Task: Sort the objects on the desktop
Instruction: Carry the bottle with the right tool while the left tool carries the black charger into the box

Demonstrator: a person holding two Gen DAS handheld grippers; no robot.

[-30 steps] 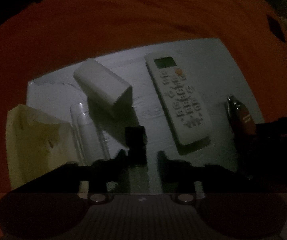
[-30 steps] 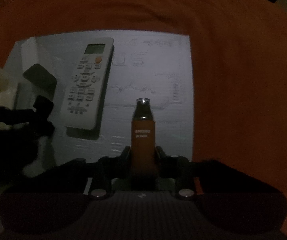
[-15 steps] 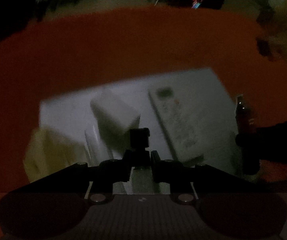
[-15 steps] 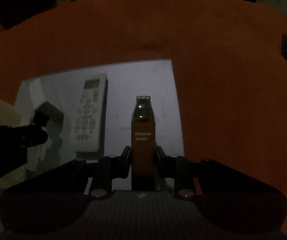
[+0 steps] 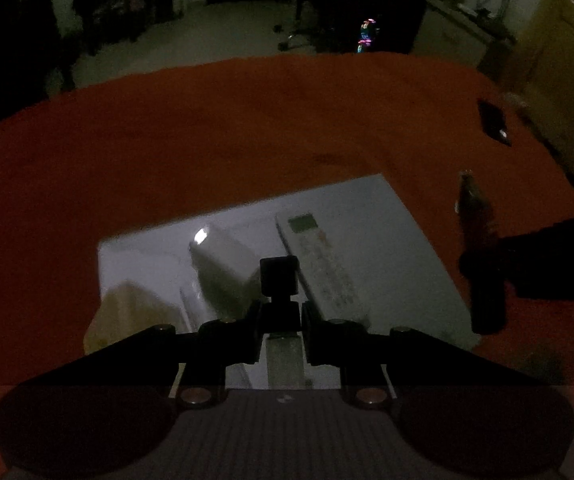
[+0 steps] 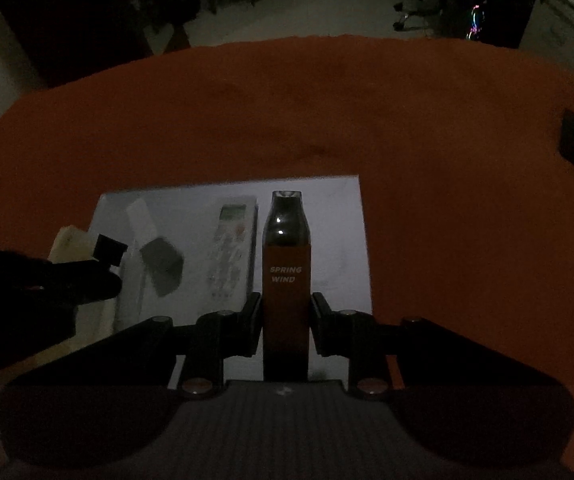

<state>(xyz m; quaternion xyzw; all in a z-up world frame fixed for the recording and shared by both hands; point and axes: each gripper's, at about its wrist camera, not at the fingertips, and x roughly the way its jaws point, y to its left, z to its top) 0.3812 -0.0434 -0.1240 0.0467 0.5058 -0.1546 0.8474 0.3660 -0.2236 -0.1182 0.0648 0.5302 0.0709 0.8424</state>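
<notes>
With both tools loaded and hanging above the table, I judge the step in hand to be the carry, after pickup and before placing. My right gripper (image 6: 286,320) is clamped on the tall orange bottle-shaped device with a dark cap and the white words SPRING WIND (image 6: 286,280), its jaws pressing both flat sides so it stands upright in front of the lens. My left gripper (image 5: 279,316) is pinched on the neck of a small black blocky plug-like piece (image 5: 279,276), held clear of the surface. Below lies the pale rectangular board (image 5: 387,240) on the orange-red tablecloth (image 5: 247,128), still bearing the white remote control with a small screen (image 5: 319,256), the white rectangular box (image 5: 223,264) and a cream crumpled bag (image 5: 127,316) at the board's near left corner. No sorting bin shows in either view, so I cannot tell the destination. Next I must find each item's place and lower it upright before letting the jaws part.
</notes>
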